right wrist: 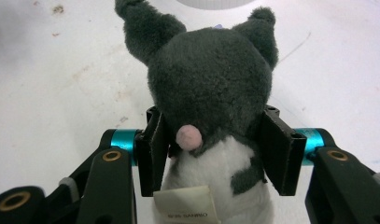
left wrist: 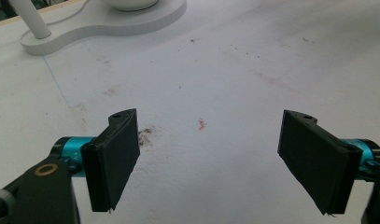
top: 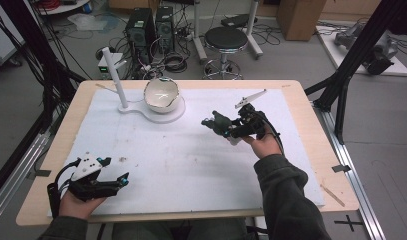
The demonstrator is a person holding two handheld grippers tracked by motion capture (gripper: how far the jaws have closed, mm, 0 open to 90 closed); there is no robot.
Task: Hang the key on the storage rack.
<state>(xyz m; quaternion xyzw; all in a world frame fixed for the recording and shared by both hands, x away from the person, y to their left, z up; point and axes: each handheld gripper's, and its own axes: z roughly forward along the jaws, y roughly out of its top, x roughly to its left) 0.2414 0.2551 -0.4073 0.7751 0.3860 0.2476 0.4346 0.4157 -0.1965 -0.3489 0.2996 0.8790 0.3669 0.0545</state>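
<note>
At the near left corner of the white mat (top: 191, 165), the left gripper (top: 116, 172) rests low in the person's left hand (top: 76, 202). In the left gripper view its two black jaws stand wide apart, with bare, slightly stained mat between them.

Farther in, right of the middle of the table (top: 311, 150), the person's right hand (top: 263, 145) holds the right gripper (top: 230, 129). Its jaws are clamped on a dark grey plush toy (right wrist: 211, 88). In the right gripper view the toy sits directly between the two jaws: they press its sides just under the round head, which, with the two ears, rises beyond the jaw tips. The white belly and a pale fabric label (right wrist: 185, 207) hang on the near side. In the high view the toy (top: 217, 121) sticks out to the left of the gripper, above the mat.

At the far side of the mat stands a white bowl (top: 161, 95) on a flat white base (top: 163, 114), and an upright white post (top: 115, 75) rises from the left end of this base.
</note>
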